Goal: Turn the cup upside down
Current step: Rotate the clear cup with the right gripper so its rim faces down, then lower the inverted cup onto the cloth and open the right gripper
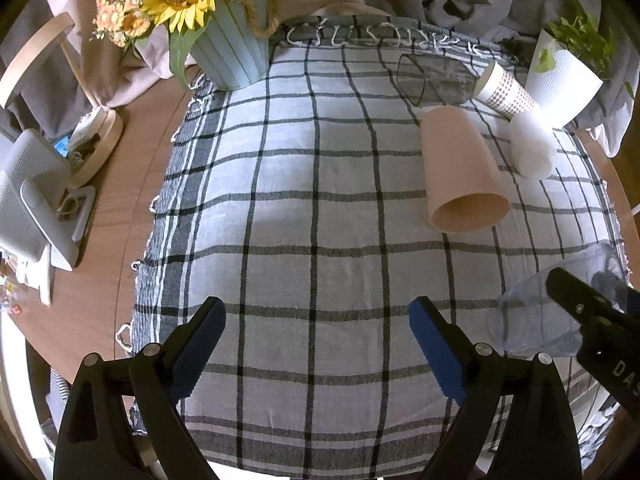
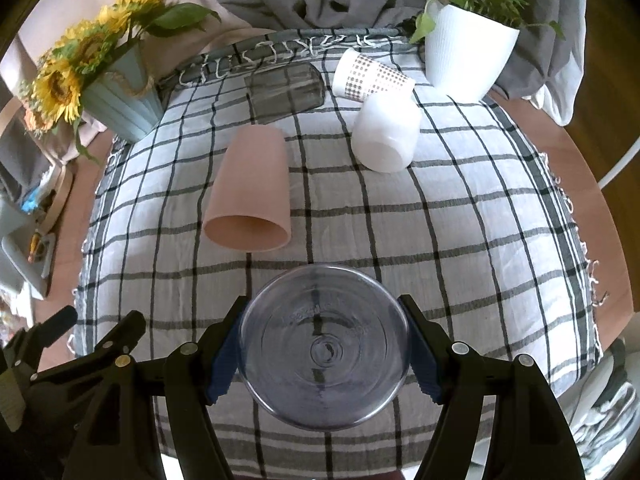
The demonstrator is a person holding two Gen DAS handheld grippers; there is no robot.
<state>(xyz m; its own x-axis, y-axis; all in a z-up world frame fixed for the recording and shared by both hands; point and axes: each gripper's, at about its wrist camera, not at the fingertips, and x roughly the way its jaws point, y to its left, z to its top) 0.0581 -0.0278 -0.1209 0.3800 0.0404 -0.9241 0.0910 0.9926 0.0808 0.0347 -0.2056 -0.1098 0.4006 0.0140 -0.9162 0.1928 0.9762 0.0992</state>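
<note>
My right gripper (image 2: 325, 350) is shut on a clear plastic cup (image 2: 325, 346), its round base facing the camera, held above the checked cloth (image 2: 460, 240). The same cup (image 1: 560, 312) shows at the right edge of the left wrist view, with a right gripper finger (image 1: 588, 312) on it. My left gripper (image 1: 316, 332) is open and empty over the cloth (image 1: 300, 200). A pink cup (image 2: 250, 196) lies on its side, as do a white cup (image 2: 386, 132), a dotted paper cup (image 2: 372, 74) and a dark clear glass (image 2: 286, 90).
A blue pot of sunflowers (image 2: 120, 92) stands at the back left and a white plant pot (image 2: 468, 52) at the back right. The wooden table rim (image 1: 128, 200) surrounds the cloth. A white device (image 1: 36, 200) sits at the left.
</note>
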